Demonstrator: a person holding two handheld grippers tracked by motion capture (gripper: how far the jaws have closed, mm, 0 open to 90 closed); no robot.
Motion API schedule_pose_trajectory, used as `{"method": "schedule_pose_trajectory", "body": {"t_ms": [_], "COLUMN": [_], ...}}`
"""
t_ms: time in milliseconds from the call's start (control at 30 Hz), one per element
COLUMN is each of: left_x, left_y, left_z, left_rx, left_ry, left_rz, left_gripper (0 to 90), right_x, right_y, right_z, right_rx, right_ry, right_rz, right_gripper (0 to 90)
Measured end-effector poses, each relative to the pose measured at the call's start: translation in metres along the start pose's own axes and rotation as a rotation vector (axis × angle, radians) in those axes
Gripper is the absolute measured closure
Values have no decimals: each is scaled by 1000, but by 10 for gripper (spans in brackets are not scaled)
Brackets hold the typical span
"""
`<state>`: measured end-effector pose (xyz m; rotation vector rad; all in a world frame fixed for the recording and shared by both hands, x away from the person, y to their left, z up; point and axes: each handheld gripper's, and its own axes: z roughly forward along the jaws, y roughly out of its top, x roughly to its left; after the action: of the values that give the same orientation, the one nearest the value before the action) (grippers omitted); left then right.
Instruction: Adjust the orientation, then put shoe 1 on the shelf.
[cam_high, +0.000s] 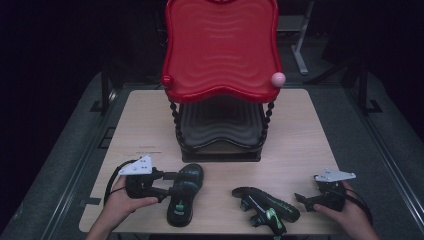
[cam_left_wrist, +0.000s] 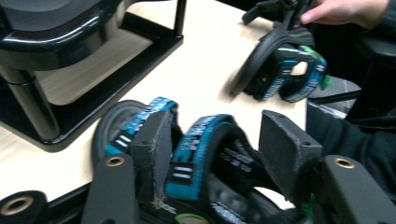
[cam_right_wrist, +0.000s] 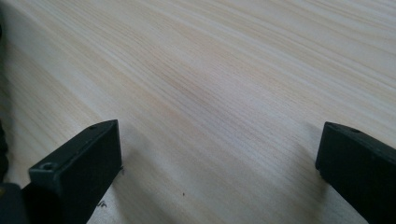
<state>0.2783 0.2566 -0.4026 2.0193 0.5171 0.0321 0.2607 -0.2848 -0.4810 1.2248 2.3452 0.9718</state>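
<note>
My left tool (cam_left_wrist: 212, 154) straddles the blue strap of the black sandal (cam_high: 184, 192) near left on the wooden bench (cam_high: 300, 145), jaws not yet closed, ready to lift; my right tool (cam_right_wrist: 219, 172) waits open.

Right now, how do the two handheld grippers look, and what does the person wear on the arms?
Both the left gripper and right gripper are black, each with a grey three-cornered plate on top, a black trailing cable and two flat block-shaped jaws. The forearms in the high view are bare.
</note>
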Motion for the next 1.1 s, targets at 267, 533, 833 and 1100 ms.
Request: {"method": "schedule_pose_trajectory", "body": {"t_ms": [267,533,833,1100], "left_x": [14,17,16,18], "left_y": [-5,-14,-16,-18], "left_z": [17,28,35,35], "left_rx": [43,92,69,50], "left_ry": [-4,-20,-73,-71], "left_rz": [-1,8,11,21], "left_gripper": [369,405,561,636], "right_x": [0,0,0,0], "right_y": [0,0,-1,-1], "right_z": [0,0,-1,-1], "right_rx": [0,0,1,0], "right_ry": [0,0,1,1], "right_rz": [0,0,1,-1], "right_gripper": [0,0,0,0]}}
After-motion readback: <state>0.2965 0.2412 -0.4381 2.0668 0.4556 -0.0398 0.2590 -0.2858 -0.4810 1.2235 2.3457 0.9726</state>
